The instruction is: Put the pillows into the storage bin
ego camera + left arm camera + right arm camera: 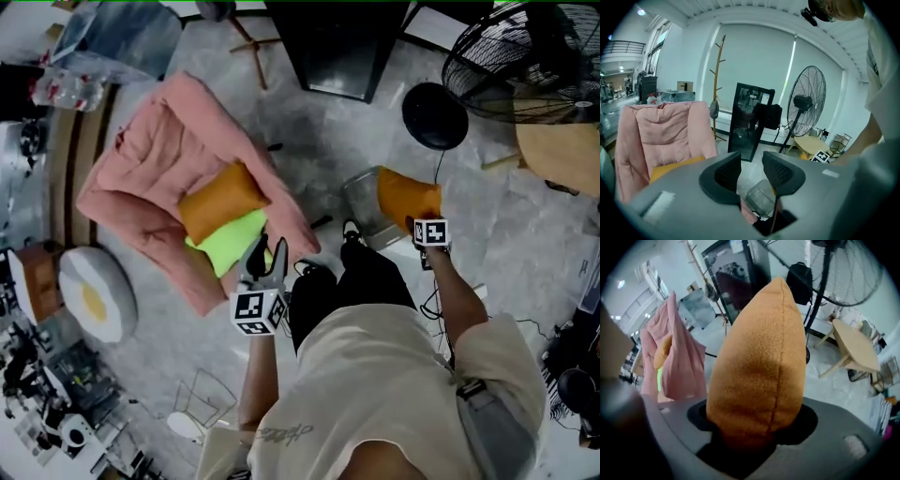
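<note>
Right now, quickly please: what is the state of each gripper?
Left gripper: open, nothing between its jaws.
Right gripper: closed on the soft orange fabric pillow.

No word, number or brand can be read anywhere. On the left gripper (265, 255) the cube (259, 311) behind the jaws bears only black-and-white square marker patterns, no letters, and so does the cube (431, 232) behind the jaws of the right gripper (419, 217). The dark script on the person's pale shirt (375, 375), well behind both pairs of jaws, is too small and creased to read.
</note>
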Available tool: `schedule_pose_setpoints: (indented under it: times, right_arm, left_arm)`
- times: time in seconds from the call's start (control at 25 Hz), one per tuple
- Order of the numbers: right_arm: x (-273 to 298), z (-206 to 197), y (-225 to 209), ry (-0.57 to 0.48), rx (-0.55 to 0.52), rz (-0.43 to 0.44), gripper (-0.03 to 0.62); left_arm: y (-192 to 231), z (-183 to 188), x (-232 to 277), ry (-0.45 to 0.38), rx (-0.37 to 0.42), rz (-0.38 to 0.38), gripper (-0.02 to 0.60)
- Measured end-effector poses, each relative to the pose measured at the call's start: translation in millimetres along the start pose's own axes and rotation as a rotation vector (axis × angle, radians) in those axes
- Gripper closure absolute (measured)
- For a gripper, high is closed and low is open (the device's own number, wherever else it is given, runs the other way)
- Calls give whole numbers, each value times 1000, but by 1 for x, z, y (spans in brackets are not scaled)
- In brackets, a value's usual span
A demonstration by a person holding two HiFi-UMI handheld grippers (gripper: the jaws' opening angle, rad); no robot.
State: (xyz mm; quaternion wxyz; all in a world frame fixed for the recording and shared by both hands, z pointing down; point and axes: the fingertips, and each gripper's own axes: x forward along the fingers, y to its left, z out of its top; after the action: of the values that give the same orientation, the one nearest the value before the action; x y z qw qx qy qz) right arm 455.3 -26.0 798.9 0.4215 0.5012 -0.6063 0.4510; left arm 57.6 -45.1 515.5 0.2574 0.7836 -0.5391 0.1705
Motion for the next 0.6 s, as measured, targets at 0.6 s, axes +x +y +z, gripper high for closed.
schedule_pose_setpoints:
  times: [0.6]
  right_arm:
    - [165,-8,-3,265,-309,-72,266]
  left_arm:
    - [12,-82,-10,193,-187,159,426]
